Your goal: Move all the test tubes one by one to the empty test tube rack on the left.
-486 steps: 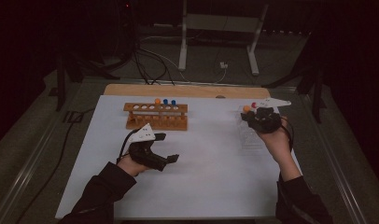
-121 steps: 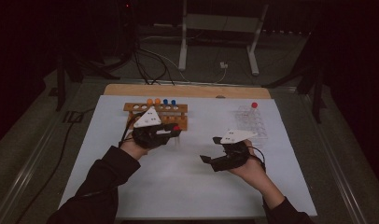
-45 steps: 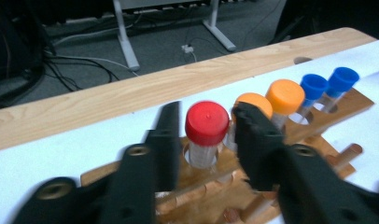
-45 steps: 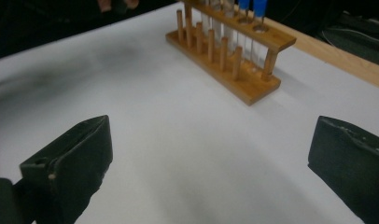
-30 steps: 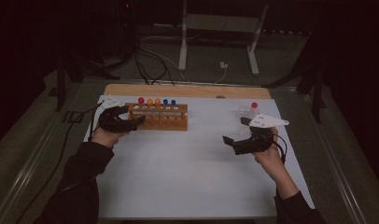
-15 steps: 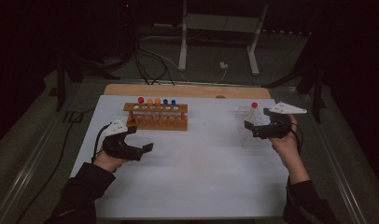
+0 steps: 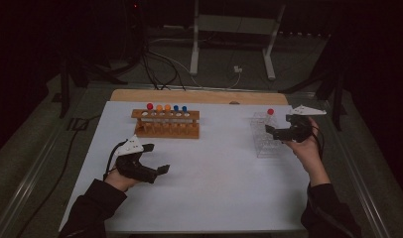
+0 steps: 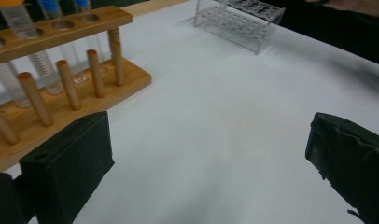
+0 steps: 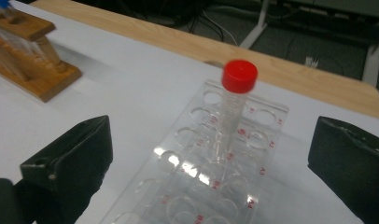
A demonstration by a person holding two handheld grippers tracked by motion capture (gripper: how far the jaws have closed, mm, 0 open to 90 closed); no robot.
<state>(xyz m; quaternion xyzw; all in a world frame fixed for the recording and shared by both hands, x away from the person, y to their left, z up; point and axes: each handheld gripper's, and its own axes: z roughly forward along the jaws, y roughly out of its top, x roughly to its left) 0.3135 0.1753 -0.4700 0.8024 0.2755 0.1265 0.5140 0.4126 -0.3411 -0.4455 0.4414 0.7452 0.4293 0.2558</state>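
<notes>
With jaws spread wide, the right gripper point(image 9: 211, 154) faced the red-capped clear tube point(image 9: 234, 109) in the transparent acrylic rack point(image 9: 178, 186) (left gripper point(image 7: 149, 163) likewise spread, idle), best gripped squarely below its cap.

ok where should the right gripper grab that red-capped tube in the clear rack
Probably on the red-capped tube just under its cap, coming from the near open side, jaws straddling it. It stands upright, with its lower part inside the clear rack.

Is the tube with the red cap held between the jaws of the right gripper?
No. In the right gripper view the red-capped tube stands in the clear rack, with both jaws wide apart and touching nothing.
</notes>
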